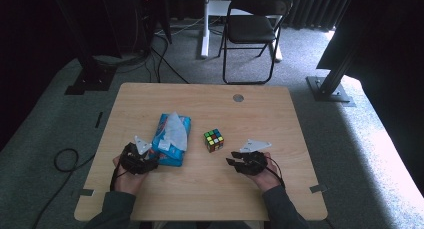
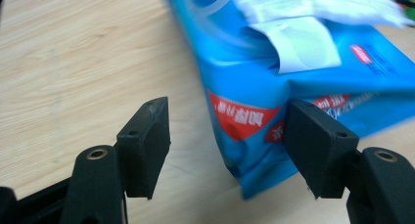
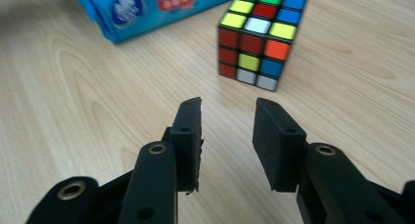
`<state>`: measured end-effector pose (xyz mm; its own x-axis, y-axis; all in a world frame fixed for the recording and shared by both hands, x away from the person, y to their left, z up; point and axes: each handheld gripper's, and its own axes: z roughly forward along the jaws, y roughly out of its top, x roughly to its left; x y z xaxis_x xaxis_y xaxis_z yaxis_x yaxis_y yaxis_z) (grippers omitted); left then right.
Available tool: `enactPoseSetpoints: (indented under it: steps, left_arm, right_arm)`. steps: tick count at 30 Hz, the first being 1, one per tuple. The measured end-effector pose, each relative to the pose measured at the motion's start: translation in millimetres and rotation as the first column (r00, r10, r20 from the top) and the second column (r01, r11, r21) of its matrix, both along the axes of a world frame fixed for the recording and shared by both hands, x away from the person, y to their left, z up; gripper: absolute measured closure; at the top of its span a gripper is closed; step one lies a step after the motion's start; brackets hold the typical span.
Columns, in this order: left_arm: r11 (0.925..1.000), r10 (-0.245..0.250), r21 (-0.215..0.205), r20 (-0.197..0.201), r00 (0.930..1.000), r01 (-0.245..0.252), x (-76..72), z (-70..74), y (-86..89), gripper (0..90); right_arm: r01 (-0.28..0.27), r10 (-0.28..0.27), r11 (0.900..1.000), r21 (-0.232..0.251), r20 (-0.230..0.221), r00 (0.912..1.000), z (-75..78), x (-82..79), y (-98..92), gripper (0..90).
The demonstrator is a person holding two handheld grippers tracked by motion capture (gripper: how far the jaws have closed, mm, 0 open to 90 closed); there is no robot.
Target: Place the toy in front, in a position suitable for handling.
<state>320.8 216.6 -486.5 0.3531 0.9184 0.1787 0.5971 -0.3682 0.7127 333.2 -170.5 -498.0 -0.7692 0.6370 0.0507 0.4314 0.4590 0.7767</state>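
A blue pack of tissues [image 1: 172,139] lies left of the table's middle, a white tissue sticking out of its top. My left gripper [image 1: 152,161] is at its near end. In the left gripper view the pack's near corner [image 2: 303,72] sits between the wide jaws of the left gripper [image 2: 227,108]; the left pad stands clear of it. A colourful puzzle cube [image 1: 213,140] stands right of the pack. My right gripper [image 1: 231,157] lies just near and right of it. In the right gripper view the cube [image 3: 257,38] is ahead of the right gripper [image 3: 228,106], whose jaws are narrowly parted with nothing between.
The wooden table [image 1: 200,189] has a round cable hole [image 1: 238,97] near its far edge. A black folding chair [image 1: 252,24] stands beyond it on the carpet. Cables [image 1: 65,159] trail on the floor at left, and a metal frame foot [image 1: 330,84] is at right.
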Motion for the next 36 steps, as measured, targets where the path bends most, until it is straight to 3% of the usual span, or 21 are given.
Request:
enactPoseSetpoints:
  steps: [1, 3, 5, 10, 13, 24, 31, 36]
  left_arm:
    - [1.0000, 0.000, 0.000, 0.000, 1.0000, 0.000, 0.0, 0.0, 0.0, 37.2]
    - [0.9985, 0.055, -0.005, 0.005, 0.9985, -0.055, 12.9, -0.8, 11.4, 38.5]
    - [0.9980, 0.062, -0.007, 0.004, 0.9980, -0.062, 16.2, -0.9, 14.1, 38.7]
    - [0.9938, 0.111, -0.010, -0.001, 0.9938, -0.111, 42.6, -2.2, 29.4, 39.6]
    - [0.9930, 0.114, -0.030, -0.002, 0.9935, -0.114, 47.8, -3.2, 33.8, 39.8]
    - [0.9898, 0.089, -0.112, 0.004, 0.9960, -0.088, 35.3, -1.6, 38.7, 38.6]
    - [0.9851, 0.066, -0.162, 0.042, 0.9970, -0.058, 29.5, 8.6, 38.2, 37.9]
    - [0.9857, 0.037, -0.166, 0.048, 0.9981, -0.029, 27.6, 12.0, 34.6, 37.9]
  right_arm:
    - [0.000, 0.000, 1.000, 0.000, 0.000, 1.0000, 0.0, 0.0, 0.0, 63.2]
    - [0.018, -0.017, 1.000, -0.011, 0.006, 0.9998, -0.7, 0.3, -6.2, 62.0]
    - [0.026, -0.026, 0.999, -0.020, 0.007, 0.9996, -1.7, 0.6, -9.6, 61.3]
    - [0.057, -0.057, 0.998, -0.030, 0.002, 0.9983, -4.3, 2.5, -20.0, 60.3]
    - [0.074, -0.074, 0.996, -0.040, 0.006, 0.9972, -6.0, 3.5, -25.0, 59.3]
    - [0.148, -0.149, 0.985, -0.083, -0.005, 0.9888, -19.1, 9.3, -35.5, 54.3]
    - [0.188, -0.190, 0.978, -0.092, -0.015, 0.9817, -28.3, 14.1, -41.7, 53.3]
    - [0.198, -0.200, 0.976, -0.089, -0.012, 0.9798, -32.9, 15.8, -40.5, 53.3]
